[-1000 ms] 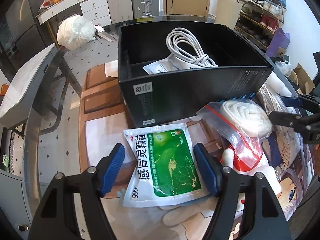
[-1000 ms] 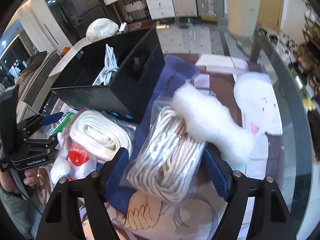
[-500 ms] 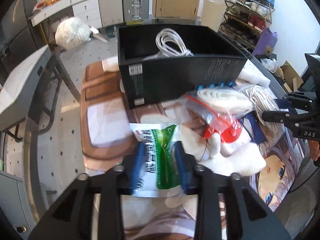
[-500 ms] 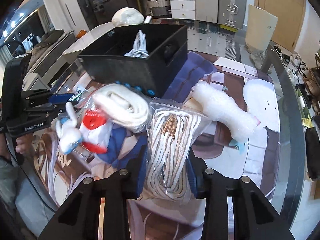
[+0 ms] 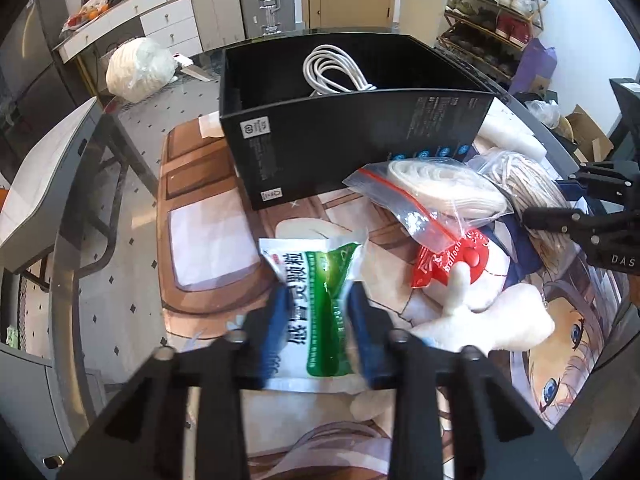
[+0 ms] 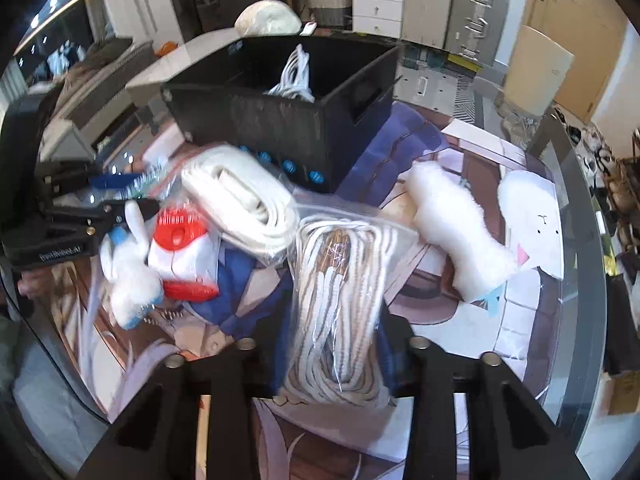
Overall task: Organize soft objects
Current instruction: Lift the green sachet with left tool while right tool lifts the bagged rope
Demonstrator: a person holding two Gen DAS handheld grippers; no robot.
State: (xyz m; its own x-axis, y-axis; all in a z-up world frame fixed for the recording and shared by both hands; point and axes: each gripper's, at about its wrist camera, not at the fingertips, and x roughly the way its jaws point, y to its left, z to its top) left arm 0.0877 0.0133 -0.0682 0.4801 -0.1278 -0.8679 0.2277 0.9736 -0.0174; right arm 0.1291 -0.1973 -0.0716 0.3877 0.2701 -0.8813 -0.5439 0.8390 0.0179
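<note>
Hand-held grippers [image 5: 318, 326] [image 6: 334, 344] — two — each pinch one bag [image 5: 316, 280] [image 6: 340, 304].

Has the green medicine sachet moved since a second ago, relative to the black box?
Yes. The green sachet, now pinched in the left gripper, sits farther below the black box and is crumpled, apparently lifted off the mat.

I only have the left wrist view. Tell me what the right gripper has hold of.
Observer: The right gripper is shut on the bagged rope coil, squeezing it at the middle.
Operator: Report what lies right of that coil; my view cuts it off.
Observer: A fluffy white plush piece lies on the printed mat, apart from the coil.
Operator: Describe the black box's far end wall.
Observer: The black box has a cut-out handle in that end wall.
</note>
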